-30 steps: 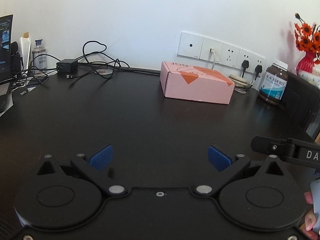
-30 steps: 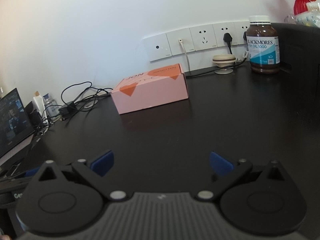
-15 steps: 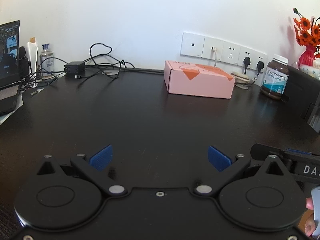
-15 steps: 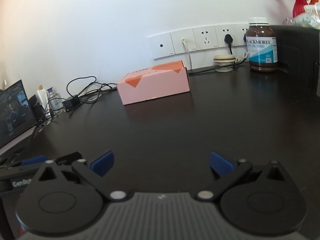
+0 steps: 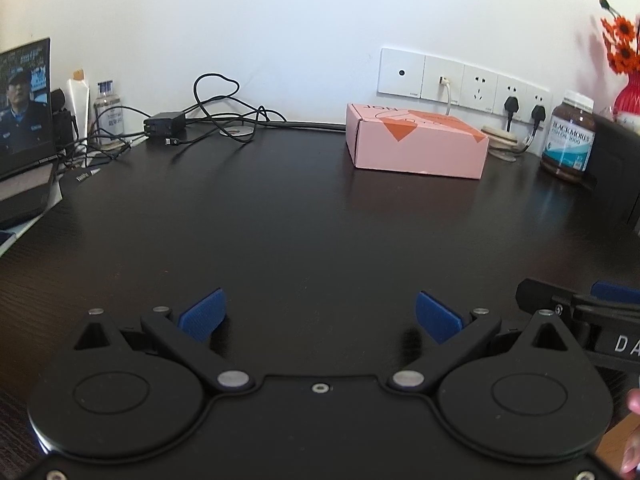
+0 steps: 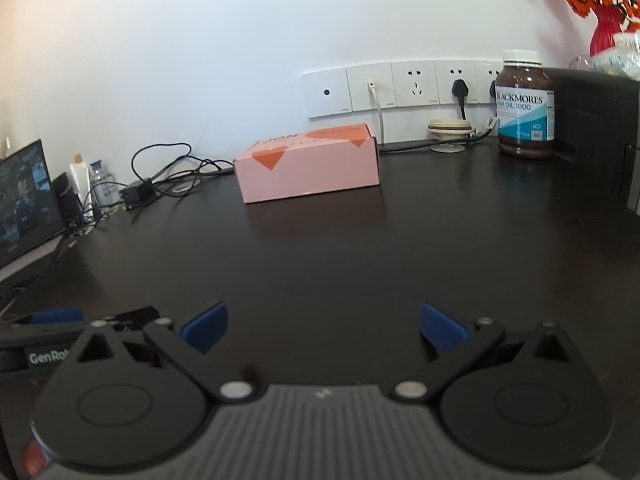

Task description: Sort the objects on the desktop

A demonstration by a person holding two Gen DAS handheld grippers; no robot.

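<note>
Two grippers: both hover low over the near edge of the dark tabletop (image 5: 304, 216), side by side, each empty.
Left gripper (image 5: 320, 314): jaws spread wide, blue pads well apart, nothing between them; bare tabletop lies ahead of it.
Right gripper (image 6: 323, 326): jaws likewise spread wide and holding nothing; its body also shows at the right edge of the left wrist view.
Pink box (image 5: 416, 144): lies flat near the back of the tabletop, below the wall sockets (image 5: 460, 82), lid shut, orange triangles on top; well apart from both grippers.
Supplement bottle (image 6: 525, 106): stands upright at the back right, white cap on, just beside a dark cabinet side (image 6: 592, 128).
Round beige item (image 6: 449, 128): sits between the pink box and the supplement bottle, against the wall; what it is cannot be told.
Cables and adapter (image 5: 200, 120): a loose tangle at the back left, near a small clear bottle (image 5: 109, 114) and a lit laptop screen (image 5: 25, 100).
Red vase with orange flowers (image 6: 608, 28): on top of the cabinet, far right.
Progress: judged from the layout, sorting appears not yet begun; no item is held and none looks grouped.
Remaining: every desktop object still awaits picking; the pink box seems the nearest candidate.
</note>
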